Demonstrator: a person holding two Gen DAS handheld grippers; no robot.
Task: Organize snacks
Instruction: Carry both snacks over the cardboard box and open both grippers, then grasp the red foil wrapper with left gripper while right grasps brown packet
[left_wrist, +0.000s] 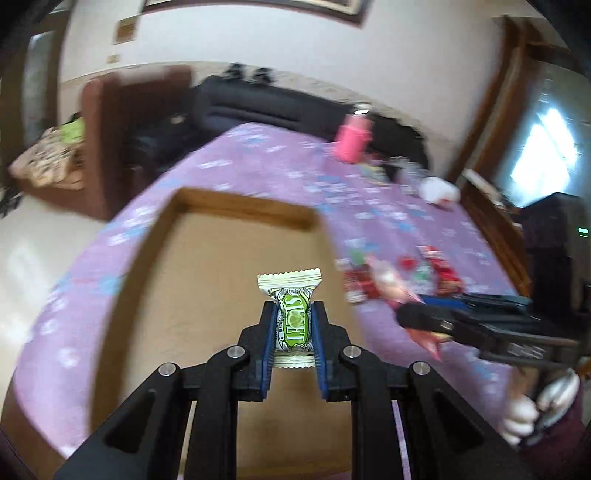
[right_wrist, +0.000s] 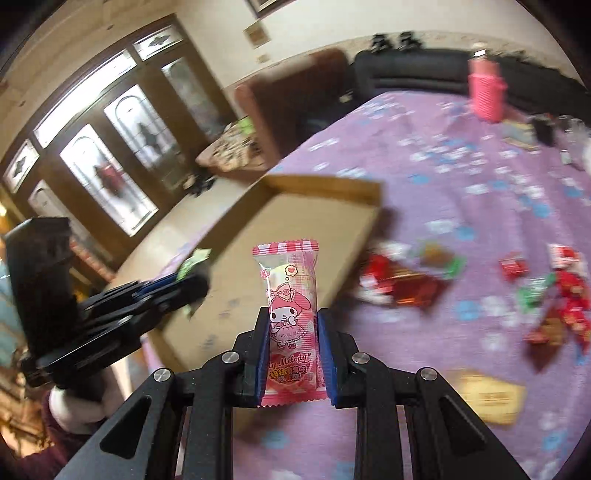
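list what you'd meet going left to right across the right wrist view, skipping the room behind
left gripper with a green candy → cardboard box → pink My Melody packet in the right gripper → red wrapper pile → scattered red snacks

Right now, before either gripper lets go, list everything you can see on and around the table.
Green candy: one, green and cream wrapper, held in the left gripper above the box.
Pink candy: one, pink cartoon wrapper, held in the right gripper.
Cardboard box: one, brown, open, shallow, on the tablecloth, nothing visible inside.
Loose snacks: blurred pile, mostly red with some green, right of the box.
Yellow packet: one, on the cloth near the right gripper.
Pink bottle: one, far end of the table.
Tablecloth: purple with pale flowers.
Sofa: black, behind the table.
Left gripper: shut on the green candy.
Right gripper: shut on the pink candy.
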